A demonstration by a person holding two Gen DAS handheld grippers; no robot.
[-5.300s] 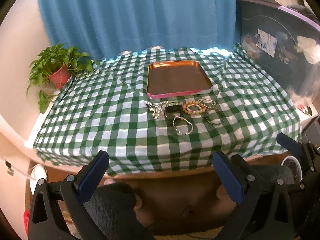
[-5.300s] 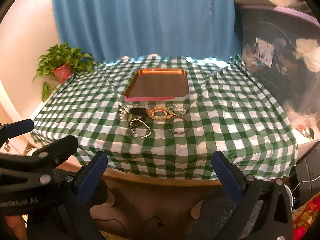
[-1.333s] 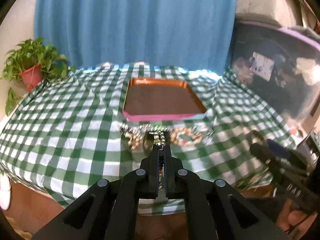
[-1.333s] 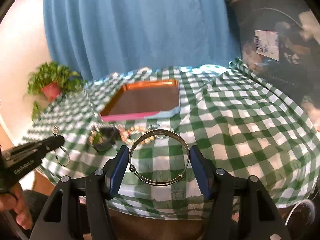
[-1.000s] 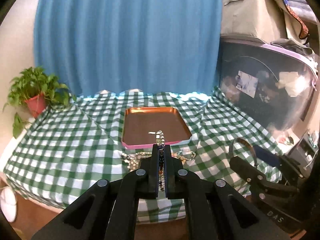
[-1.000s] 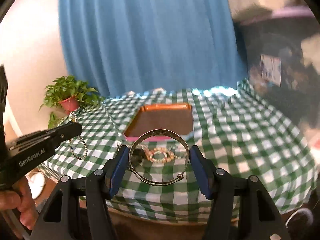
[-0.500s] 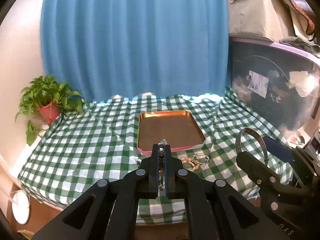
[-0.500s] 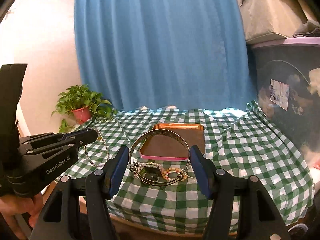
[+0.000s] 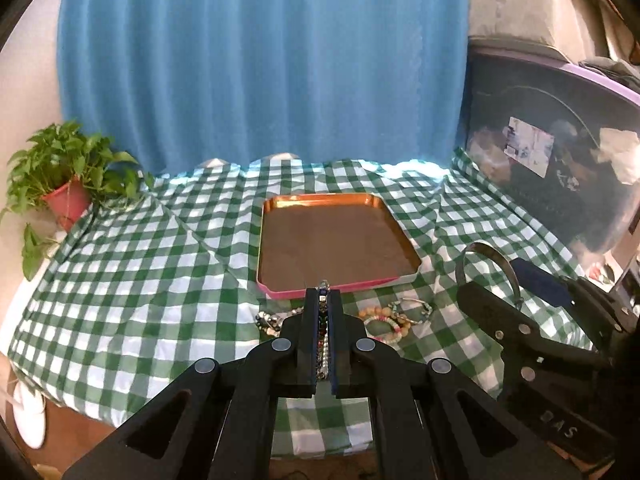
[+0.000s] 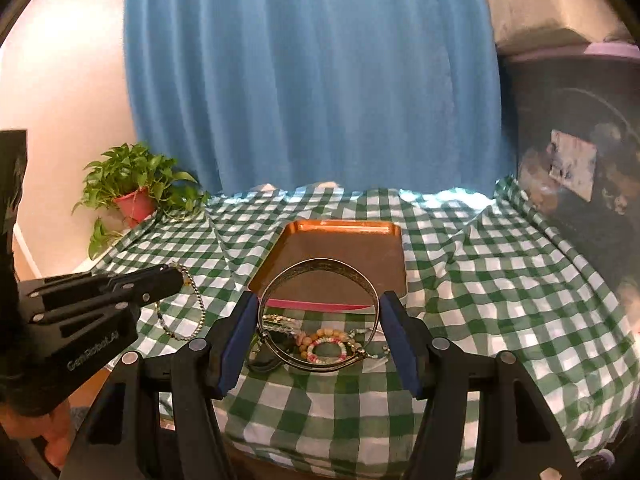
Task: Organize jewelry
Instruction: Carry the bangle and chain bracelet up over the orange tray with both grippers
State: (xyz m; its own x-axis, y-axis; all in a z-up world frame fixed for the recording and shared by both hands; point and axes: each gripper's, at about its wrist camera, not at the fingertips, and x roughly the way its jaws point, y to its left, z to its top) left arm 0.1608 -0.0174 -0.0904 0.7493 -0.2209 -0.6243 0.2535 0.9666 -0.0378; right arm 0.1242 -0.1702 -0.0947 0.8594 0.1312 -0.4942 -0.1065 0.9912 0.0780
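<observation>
My left gripper (image 9: 322, 300) is shut on a thin beaded chain bracelet (image 9: 322, 336). In the right wrist view that bracelet (image 10: 198, 308) hangs as a loop from the left gripper's tip (image 10: 176, 276), above the cloth left of the tray. My right gripper (image 10: 319, 300) is shut on a silver metal bangle (image 10: 320, 263), held upright between its blue pads. An empty copper tray (image 9: 320, 198) with a pink front edge lies beyond both grippers. Beaded bracelets (image 10: 326, 346) and other pieces lie on the cloth just before the tray.
A green-and-white checked cloth (image 9: 140, 280) covers the table. A potted plant (image 9: 66, 196) stands at the far left corner. A dark storage bin (image 9: 552, 176) rises along the right side. A blue curtain (image 9: 260, 60) hangs behind.
Both grippers have moved forward towards the table and a little lower; the tray and jewelry look nearer. The left still holds the chain bracelet and the right the bangle.
</observation>
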